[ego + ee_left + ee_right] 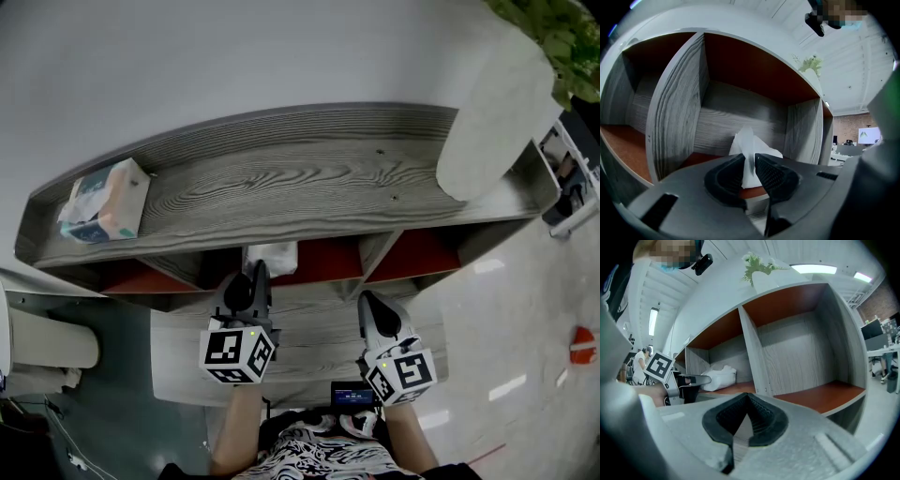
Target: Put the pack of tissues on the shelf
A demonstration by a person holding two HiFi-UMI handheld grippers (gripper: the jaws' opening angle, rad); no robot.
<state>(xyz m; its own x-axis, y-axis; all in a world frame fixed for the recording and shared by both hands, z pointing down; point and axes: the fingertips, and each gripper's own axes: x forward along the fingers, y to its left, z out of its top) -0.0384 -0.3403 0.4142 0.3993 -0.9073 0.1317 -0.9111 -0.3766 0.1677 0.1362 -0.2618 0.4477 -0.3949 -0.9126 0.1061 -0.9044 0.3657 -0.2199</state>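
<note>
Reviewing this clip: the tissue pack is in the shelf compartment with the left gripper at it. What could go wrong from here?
1. The pack of tissues has its top fold between the narrowly parted jaws of the left gripper. Pulling back could snag the fold and drag the pack out.
2. In the head view the pack seems to sit near the front edge of the shelf, so a small nudge might tip it off.

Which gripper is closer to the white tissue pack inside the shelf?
Left. The left gripper is right at the white tissue pack, which sits between its fingers. The right gripper hangs off to the pack's right, before the next compartment, apart from it.
</note>
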